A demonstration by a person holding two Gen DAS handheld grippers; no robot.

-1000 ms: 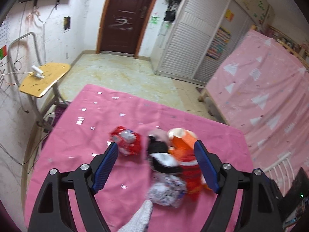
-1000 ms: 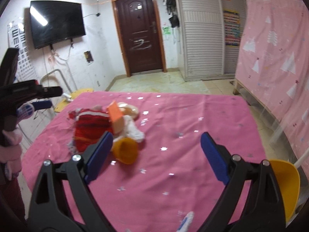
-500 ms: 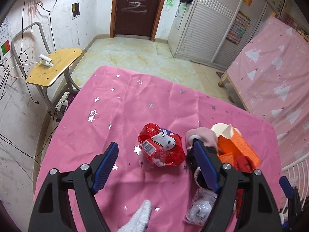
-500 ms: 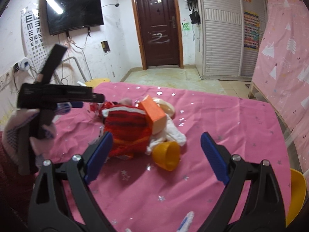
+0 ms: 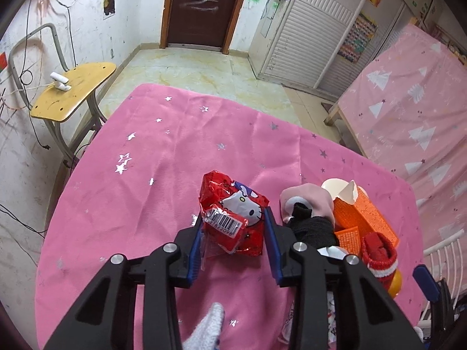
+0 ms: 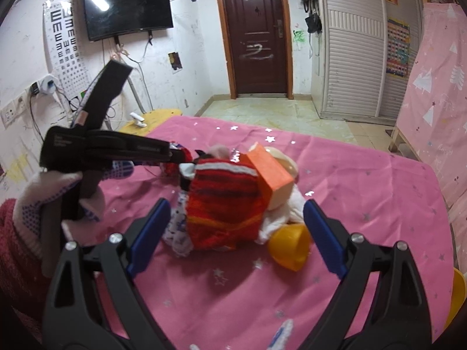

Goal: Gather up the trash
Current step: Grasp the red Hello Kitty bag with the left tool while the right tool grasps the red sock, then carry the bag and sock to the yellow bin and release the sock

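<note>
A red foil Hello Kitty wrapper (image 5: 233,213) lies on the pink star-print tablecloth (image 5: 163,157). My left gripper (image 5: 235,227) is shut on this wrapper, blue pads pressed on both its sides. To its right is a pile: pink and black socks (image 5: 309,213), an orange carton (image 5: 364,218), a red knit sock (image 5: 379,253). My right gripper (image 6: 236,233) is open and empty, its fingers straddling the near side of the same pile: red knit sock (image 6: 224,201), orange carton (image 6: 268,172), yellow cup (image 6: 290,246). The left gripper (image 6: 178,154) shows there from the side.
A yellow stool (image 5: 73,90) with a white clip stands left of the table. A pink-covered bed (image 5: 408,110) runs along the right. A yellow bin rim (image 6: 458,294) shows at the right table edge. Door and wardrobe stand across the tiled floor.
My left gripper moved forward over the red wrapper and closed on it. My right gripper moved closer to the pile and stayed open.
</note>
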